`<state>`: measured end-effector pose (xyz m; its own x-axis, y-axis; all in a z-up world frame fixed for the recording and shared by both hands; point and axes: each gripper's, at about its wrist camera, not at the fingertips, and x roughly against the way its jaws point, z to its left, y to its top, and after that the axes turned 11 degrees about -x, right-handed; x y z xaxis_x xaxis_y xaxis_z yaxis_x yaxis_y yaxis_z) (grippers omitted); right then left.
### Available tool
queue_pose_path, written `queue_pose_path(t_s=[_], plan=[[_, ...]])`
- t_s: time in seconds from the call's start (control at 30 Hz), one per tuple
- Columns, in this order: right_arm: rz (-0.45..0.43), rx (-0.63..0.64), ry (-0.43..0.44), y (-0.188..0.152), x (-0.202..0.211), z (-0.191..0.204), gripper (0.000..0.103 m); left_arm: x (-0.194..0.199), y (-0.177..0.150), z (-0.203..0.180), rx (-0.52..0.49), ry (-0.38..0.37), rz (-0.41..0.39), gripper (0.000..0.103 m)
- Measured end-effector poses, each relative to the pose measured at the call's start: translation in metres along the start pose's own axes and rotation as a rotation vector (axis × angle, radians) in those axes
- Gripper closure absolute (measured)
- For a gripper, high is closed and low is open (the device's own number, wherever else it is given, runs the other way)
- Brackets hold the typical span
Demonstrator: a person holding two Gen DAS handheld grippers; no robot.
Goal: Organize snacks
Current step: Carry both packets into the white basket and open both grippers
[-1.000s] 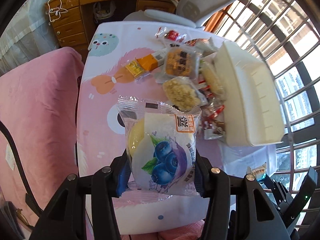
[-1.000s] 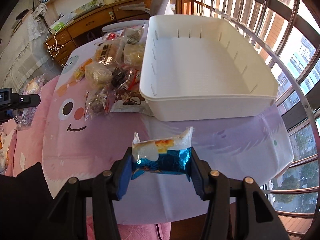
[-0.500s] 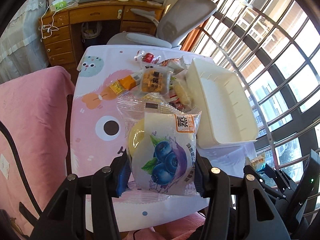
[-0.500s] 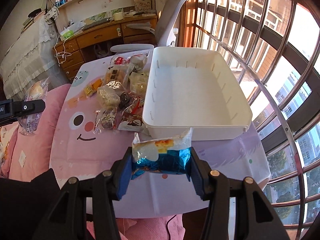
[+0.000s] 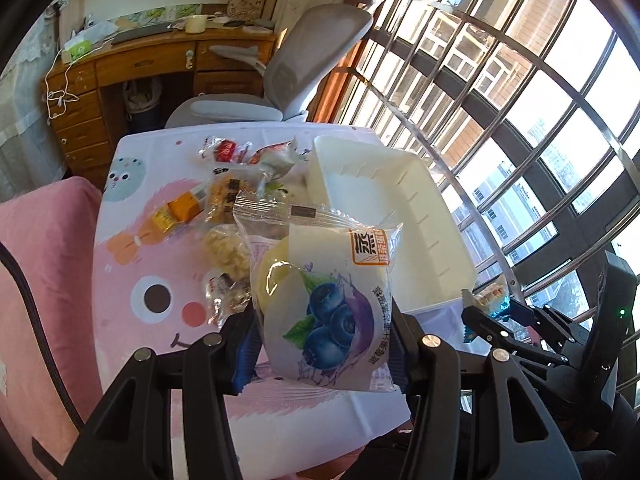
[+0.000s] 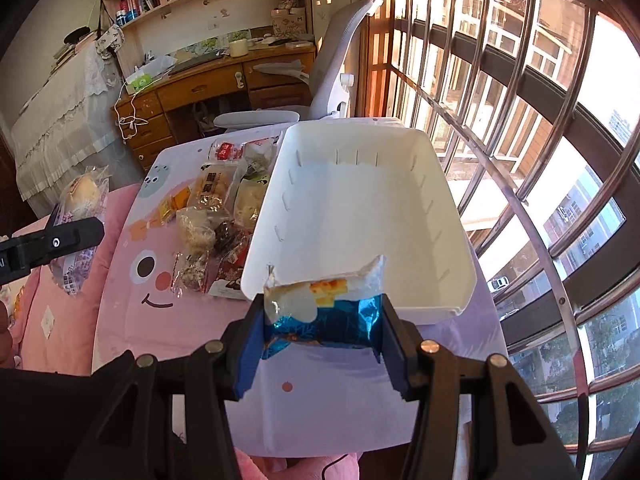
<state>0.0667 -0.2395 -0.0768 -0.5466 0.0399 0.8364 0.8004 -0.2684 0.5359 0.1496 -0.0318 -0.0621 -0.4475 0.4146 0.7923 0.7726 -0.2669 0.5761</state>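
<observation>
Right wrist view: right gripper (image 6: 320,330) clamped tight on a small blue foil-and-clear snack packet (image 6: 326,306), hanging just short of the near rim of the empty white plastic bin (image 6: 448,304) at 12 o'clock. Left gripper (image 5: 320,340) likewise pinched shut on a blueberry-print plastic bun wrapper (image 5: 324,300), bin off at 2 o'clock. Loose pile of wrapped snacks (image 6: 216,220) hugging the bin's wall at 10 o'clock. Risk-wise: soft wrappers, so probably easy to slip; coming in low could catch the rim and shove the bin toward the table edge by the window bars (image 6: 532,128). Plenty of open room inside the bin, little beside it.
</observation>
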Motion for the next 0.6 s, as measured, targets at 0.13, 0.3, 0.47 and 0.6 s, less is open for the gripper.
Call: queue_pose_path(t_s=[0.13, 0.3, 0.47, 0.6], plan=[[-0.002, 0.047, 0.024, 0.019, -0.005, -0.018, 0.050, -0.014, 0.016, -0.027, -0.011, -0.006, -0.021, 0.052], [0.007, 0.100, 0.051, 0.036, -0.013, -0.041, 0.050, -0.037, 0.034, -0.058, -0.008, -0.012, -0.027, 0.052], [0.033, 0.170, 0.091, 0.048, -0.023, -0.057, 0.050, -0.061, 0.048, -0.086, 0.006, -0.007, -0.023, 0.051], [0.036, 0.227, 0.115, 0.059, -0.030, -0.069, 0.050, -0.077, 0.058, -0.101, 0.022, 0.000, -0.030, 0.051]])
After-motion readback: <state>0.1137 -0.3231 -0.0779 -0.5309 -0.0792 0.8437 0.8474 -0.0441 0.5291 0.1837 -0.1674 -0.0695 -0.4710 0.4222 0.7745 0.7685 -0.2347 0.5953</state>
